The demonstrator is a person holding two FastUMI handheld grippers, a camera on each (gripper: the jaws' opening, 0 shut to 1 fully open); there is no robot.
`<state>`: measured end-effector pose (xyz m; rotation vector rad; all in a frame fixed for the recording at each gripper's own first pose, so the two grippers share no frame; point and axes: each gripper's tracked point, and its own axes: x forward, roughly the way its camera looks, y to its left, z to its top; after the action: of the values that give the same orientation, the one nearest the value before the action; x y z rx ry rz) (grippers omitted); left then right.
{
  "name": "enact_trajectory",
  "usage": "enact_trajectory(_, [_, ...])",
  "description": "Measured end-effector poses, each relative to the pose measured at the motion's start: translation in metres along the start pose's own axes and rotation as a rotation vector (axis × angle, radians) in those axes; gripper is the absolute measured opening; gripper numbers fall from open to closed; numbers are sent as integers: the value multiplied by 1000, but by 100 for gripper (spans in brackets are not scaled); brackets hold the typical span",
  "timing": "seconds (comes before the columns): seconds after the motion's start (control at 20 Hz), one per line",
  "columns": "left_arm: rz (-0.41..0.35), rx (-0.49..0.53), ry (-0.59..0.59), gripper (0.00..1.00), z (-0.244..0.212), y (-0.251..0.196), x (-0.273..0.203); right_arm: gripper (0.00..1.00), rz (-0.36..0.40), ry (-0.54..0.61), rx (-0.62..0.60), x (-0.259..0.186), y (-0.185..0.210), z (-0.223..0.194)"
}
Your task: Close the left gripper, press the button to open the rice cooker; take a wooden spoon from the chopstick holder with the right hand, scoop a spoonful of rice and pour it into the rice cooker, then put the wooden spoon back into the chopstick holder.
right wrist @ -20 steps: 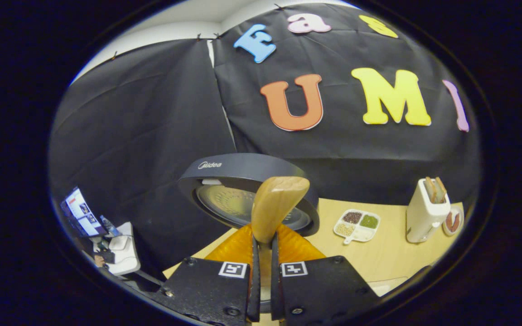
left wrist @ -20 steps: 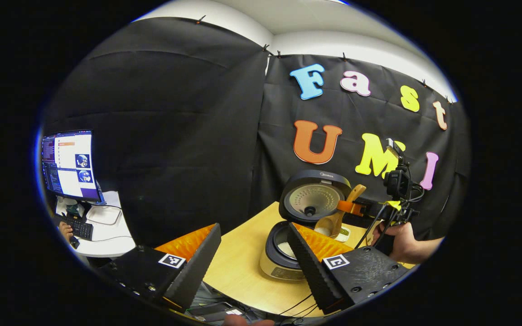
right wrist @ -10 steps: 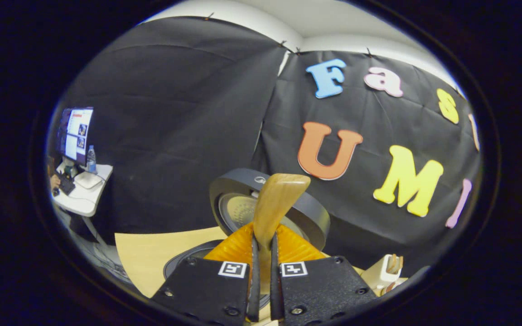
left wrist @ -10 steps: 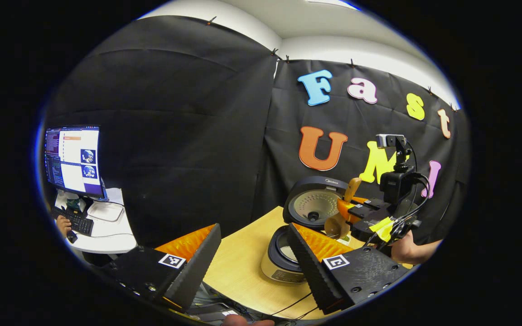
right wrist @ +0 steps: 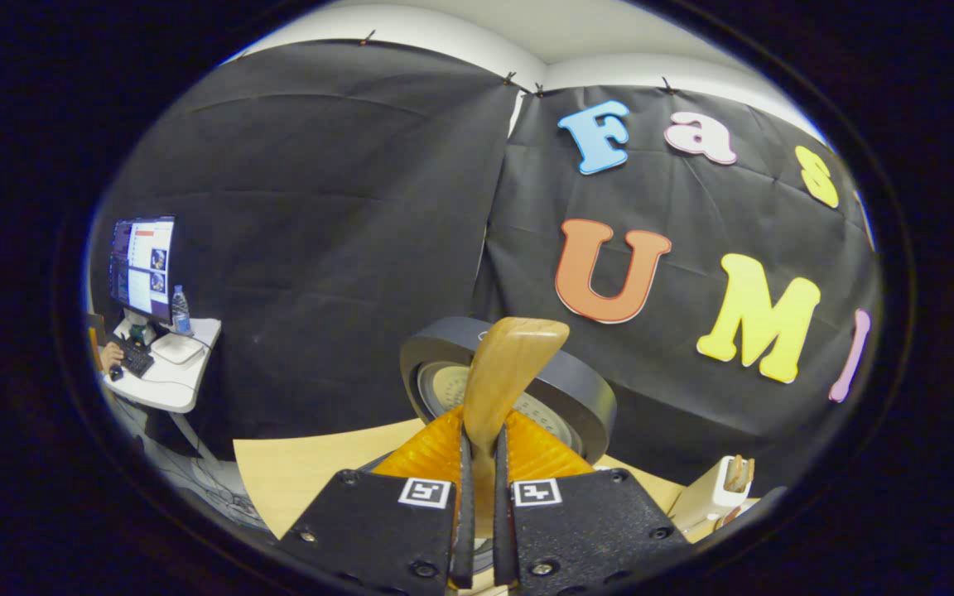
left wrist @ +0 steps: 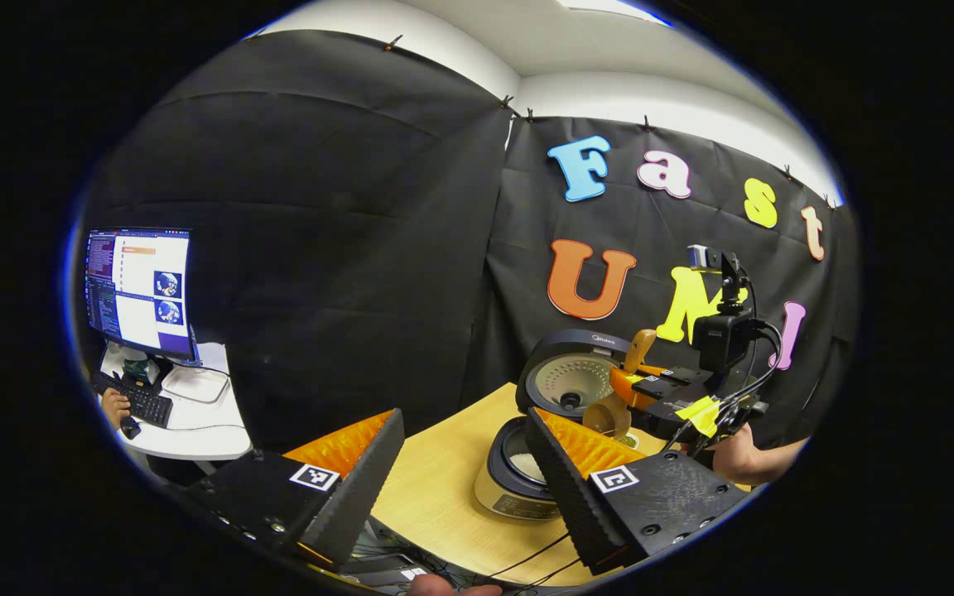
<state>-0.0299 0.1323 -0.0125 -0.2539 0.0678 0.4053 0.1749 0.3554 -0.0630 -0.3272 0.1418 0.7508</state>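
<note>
My right gripper (right wrist: pixel 477 530) has both fingers clamped on the wooden spoon (right wrist: pixel 503 377), whose handle juts up between them above the open rice cooker (left wrist: pixel 527 463). My left gripper (left wrist: pixel 464 476) hangs wide apart, holding nothing.

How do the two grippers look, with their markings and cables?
The left gripper has black blocky bodies, each with a square black-and-white tag. The right gripper carries matching tags; in the left gripper view it bears a black camera, black cables and yellow tape.
</note>
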Motion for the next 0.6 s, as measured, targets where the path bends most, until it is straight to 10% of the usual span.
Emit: enact_trajectory(0.6, [-199,53,15,95,-12,-91,17,14,-33,26,400,-95,-79,-9])
